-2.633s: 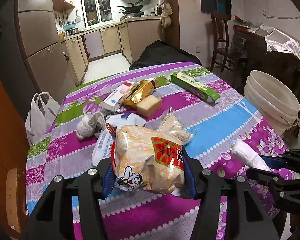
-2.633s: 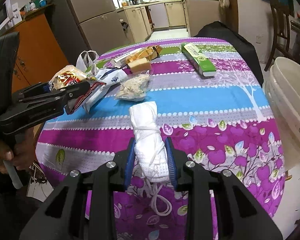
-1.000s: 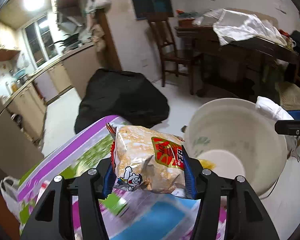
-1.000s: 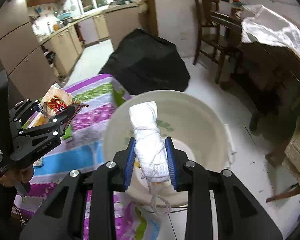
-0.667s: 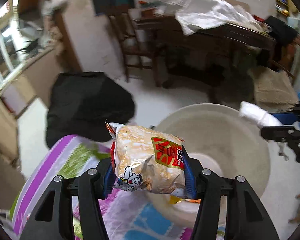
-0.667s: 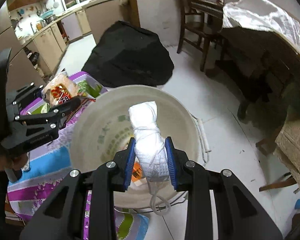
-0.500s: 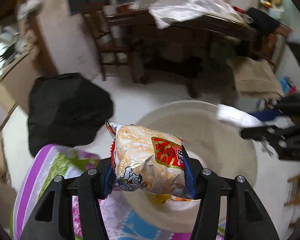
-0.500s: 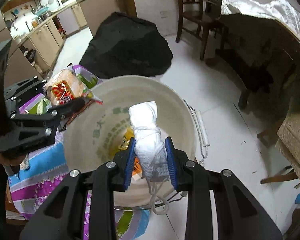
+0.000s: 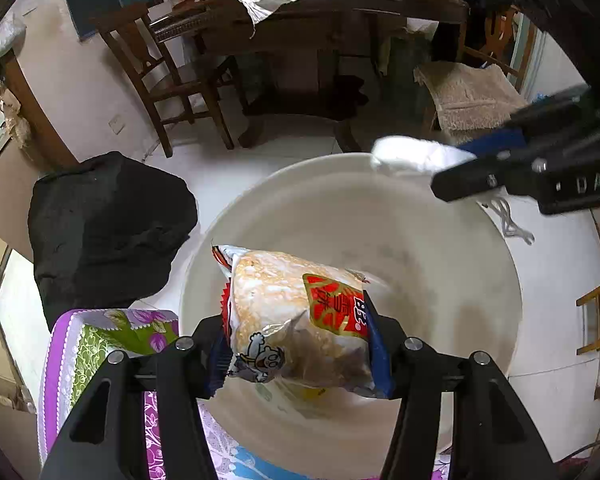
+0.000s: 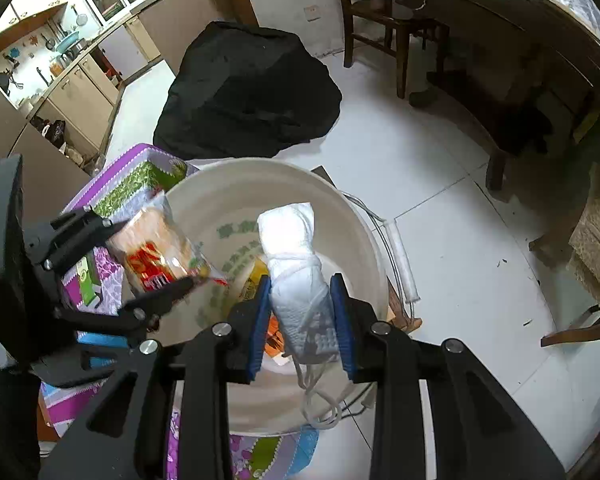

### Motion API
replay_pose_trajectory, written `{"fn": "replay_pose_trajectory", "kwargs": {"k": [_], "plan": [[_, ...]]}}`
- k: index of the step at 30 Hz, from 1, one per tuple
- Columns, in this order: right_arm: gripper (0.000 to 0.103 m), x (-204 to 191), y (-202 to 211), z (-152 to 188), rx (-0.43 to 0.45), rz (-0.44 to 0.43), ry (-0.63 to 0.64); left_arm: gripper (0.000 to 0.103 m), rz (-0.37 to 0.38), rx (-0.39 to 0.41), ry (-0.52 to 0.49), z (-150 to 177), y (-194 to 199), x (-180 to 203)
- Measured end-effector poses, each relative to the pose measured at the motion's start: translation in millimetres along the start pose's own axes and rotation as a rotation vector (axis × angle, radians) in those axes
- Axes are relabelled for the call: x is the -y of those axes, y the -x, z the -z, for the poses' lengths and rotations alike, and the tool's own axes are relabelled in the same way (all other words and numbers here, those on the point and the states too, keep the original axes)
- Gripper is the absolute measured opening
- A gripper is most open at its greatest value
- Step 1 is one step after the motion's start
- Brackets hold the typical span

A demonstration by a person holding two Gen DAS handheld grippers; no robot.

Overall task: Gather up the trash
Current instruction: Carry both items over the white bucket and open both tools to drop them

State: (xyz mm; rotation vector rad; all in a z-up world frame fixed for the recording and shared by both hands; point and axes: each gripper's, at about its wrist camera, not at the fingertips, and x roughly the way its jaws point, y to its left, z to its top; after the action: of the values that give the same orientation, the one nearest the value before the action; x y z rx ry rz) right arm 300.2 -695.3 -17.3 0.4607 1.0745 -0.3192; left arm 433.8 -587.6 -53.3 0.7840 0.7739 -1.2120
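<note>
Above the white bucket (image 9: 440, 248) I am holding both grippers, pointing steeply down into it. My left gripper (image 9: 300, 344) is clamping a snack bag (image 9: 296, 316) between its blue pads, and the bag is hanging over the bucket's mouth. My right gripper (image 10: 302, 316) is squeezing a white bundle (image 10: 296, 264), whose strings are dangling below it. Some wrappers are lying on the bucket's bottom. The floral tablecloth (image 9: 96, 344) is touching the bucket's near side.

A black bag (image 10: 248, 92) lies beside a wooden chair (image 9: 156, 76).
</note>
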Motion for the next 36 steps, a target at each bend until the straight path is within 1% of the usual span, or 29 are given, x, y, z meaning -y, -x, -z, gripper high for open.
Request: {"fn": "replay_pose_trajectory", "kwargs": {"k": [3, 10, 13, 14, 15, 16, 21, 28, 33, 36], "plan": [[0.028, -2.2, 0.6, -5.6, 0.004, -0.013, 0.001, 0.057, 0.004, -0.003, 0.003, 5.1, -1.9, -3.5], [0.029, -10.3, -4.1, -18.1, 0.001, -0.025, 0.004, 0.057, 0.002, -0.004, -0.001, 5.0, -1.4, -1.0], [0.031, -12.7, -8.3, -19.0, -0.005, -0.019, 0.013, 0.058, -0.001, -0.004, 0.002, 4.8, -1.7, -1.0], [0.042, -12.4, -10.2, -19.1, -0.008, -0.011, 0.014, 0.058, -0.007, -0.006, 0.006, 3.5, -2.7, -0.3], [0.047, -11.0, -11.4, -19.1, -0.005, -0.003, 0.009, 0.058, -0.015, -0.007, 0.013, 3.7, -2.9, -1.0], [0.048, -10.8, -12.1, -18.9, 0.0, 0.009, 0.008, 0.059, -0.018, -0.01, 0.02, 3.9, -3.0, -0.2], [0.048, -11.6, -15.3, -18.1, -0.003, 0.023, 0.017, 0.059, -0.015, -0.014, 0.039, 10.3, -3.8, -4.4], [0.048, -16.3, -18.6, -16.1, -0.01, 0.045, 0.033, 0.059, -0.018, -0.004, 0.032, 12.6, -2.1, -7.8], [0.048, -15.3, -21.2, -14.2, -0.016, 0.057, 0.036, 0.059, -0.034, -0.002, 0.039, 12.9, -0.8, -8.9], [0.048, -17.9, -23.8, -12.2, -0.022, 0.069, 0.044, 0.059, -0.059, 0.002, 0.035, 13.2, 0.8, -7.4]]}}
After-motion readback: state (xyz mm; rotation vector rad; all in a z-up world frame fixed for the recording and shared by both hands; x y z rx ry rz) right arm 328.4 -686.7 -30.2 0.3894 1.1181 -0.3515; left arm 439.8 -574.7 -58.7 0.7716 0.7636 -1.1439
